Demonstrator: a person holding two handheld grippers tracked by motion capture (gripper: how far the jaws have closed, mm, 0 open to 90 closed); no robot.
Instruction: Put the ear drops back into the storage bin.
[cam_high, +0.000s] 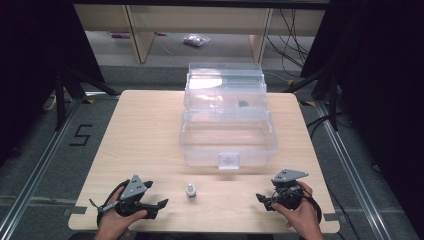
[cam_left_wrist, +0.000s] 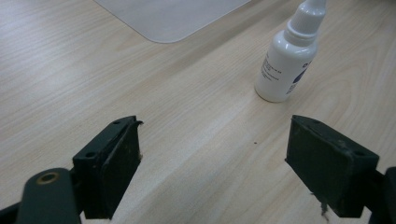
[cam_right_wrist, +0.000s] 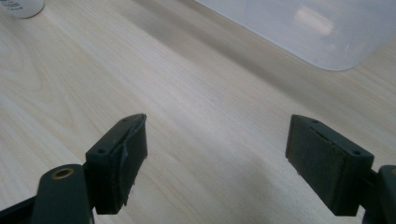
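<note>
A small white dropper bottle (cam_high: 190, 190) stands upright on the wooden table (cam_high: 145, 130) near its front edge, between my two grippers. In the left gripper view the bottle (cam_left_wrist: 286, 60) is ahead and to the right of the jaws. My left gripper (cam_high: 161, 204) rests at the front left, held by a hand, jaws wide apart with nothing between them (cam_left_wrist: 212, 163). My right gripper (cam_high: 261, 199) rests at the front right, also open and empty (cam_right_wrist: 215, 161). The bottle's base (cam_right_wrist: 21, 7) shows at the top left corner of the right gripper view.
A clear plastic box (cam_high: 227, 135) with its lid swung back stands in the middle of the table beyond the bottle. Its corner (cam_left_wrist: 173, 18) appears at the top of the left gripper view and its edge (cam_right_wrist: 317, 32) in the right gripper view. Dark stands and cables surround the table.
</note>
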